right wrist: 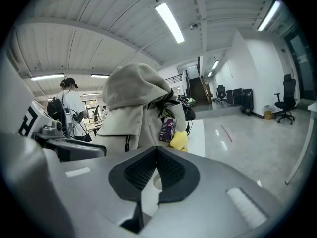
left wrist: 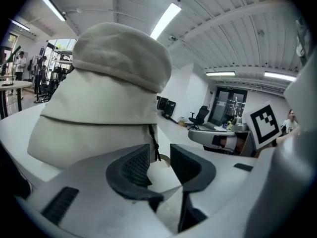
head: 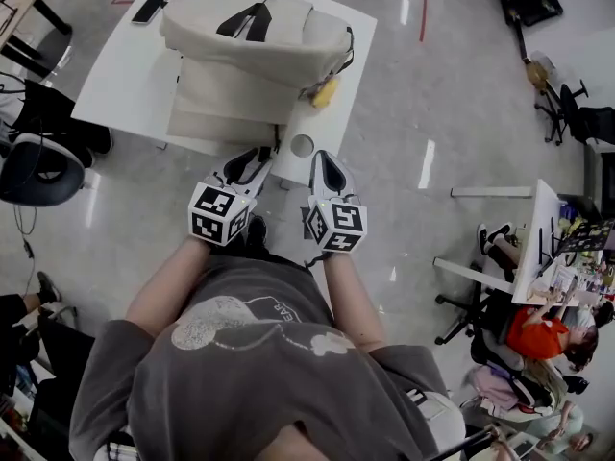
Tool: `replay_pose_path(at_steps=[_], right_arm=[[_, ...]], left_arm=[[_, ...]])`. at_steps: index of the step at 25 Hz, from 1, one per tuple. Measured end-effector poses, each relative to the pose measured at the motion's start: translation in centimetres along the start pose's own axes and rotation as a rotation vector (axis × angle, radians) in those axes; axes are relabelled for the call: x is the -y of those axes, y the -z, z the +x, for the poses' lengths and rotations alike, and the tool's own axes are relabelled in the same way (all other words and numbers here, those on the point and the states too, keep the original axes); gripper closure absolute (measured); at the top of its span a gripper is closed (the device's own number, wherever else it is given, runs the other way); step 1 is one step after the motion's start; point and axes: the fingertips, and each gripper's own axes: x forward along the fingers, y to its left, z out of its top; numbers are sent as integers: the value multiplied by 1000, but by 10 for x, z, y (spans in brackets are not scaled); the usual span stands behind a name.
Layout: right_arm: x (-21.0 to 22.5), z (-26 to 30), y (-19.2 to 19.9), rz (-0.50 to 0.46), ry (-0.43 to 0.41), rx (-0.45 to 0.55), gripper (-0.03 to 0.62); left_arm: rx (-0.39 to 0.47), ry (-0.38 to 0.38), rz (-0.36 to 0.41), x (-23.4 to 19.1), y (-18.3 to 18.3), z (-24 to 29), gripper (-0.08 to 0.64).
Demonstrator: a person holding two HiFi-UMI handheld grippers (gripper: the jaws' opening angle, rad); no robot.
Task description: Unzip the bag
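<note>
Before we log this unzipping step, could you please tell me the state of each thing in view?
left tongs, open, nothing between the pads.
right tongs, shut, empty.
bag, slumped on the table, no opening visible.
zip pull, hanging loose, not gripped.
yellow charm, at the bag's side, by the table edge.
phone, lying flat at the table's far corner.

Open-plan office, glossy grey floor (head: 423,113), white desks (head: 538,238) at right with seated people (head: 538,334), black swivel chairs (head: 577,113) far right, ceiling strip lights (right wrist: 171,21)
</note>
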Motion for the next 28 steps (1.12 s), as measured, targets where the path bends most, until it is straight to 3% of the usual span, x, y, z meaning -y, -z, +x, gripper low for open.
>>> replay_pose_path(at_steps=[8, 13, 21, 28], right_arm=[[9, 1, 7, 7, 26, -20, 592], [11, 6, 9, 13, 25, -27, 592], [18, 8, 12, 26, 29, -33, 592], [12, 21, 11, 33, 4, -32, 592]], left_arm=[[-54, -47, 16, 0, 3, 39, 370], [-89, -128, 9, -8, 8, 55, 373], [-150, -240, 46, -27, 14, 62, 500], [-139, -184, 41, -26, 11, 55, 522]])
